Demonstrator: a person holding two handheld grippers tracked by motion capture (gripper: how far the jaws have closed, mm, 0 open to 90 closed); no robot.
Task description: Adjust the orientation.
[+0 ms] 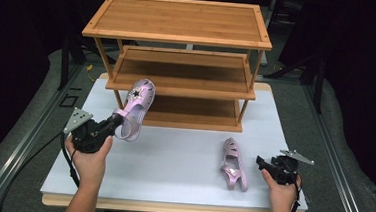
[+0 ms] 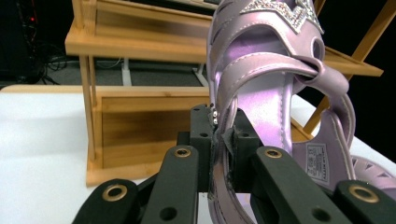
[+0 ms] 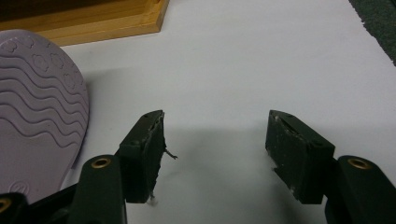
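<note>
My left gripper is shut on the heel strap of a lilac sandal and holds it in the air in front of the wooden rack, toe up toward the middle shelf. In the left gripper view the strap is pinched between the pads, and the sandal with its glittery star rises above them. A second lilac sandal lies on its side on the white table top, just left of my right gripper. That gripper stands open over bare table, the sandal's wavy sole to its left.
The three-shelf bamboo rack stands at the back of the white board, with all its shelves bare. Grey carpeted surfaces and metal rails flank the table on both sides. Cables trail from both grippers toward the near edge.
</note>
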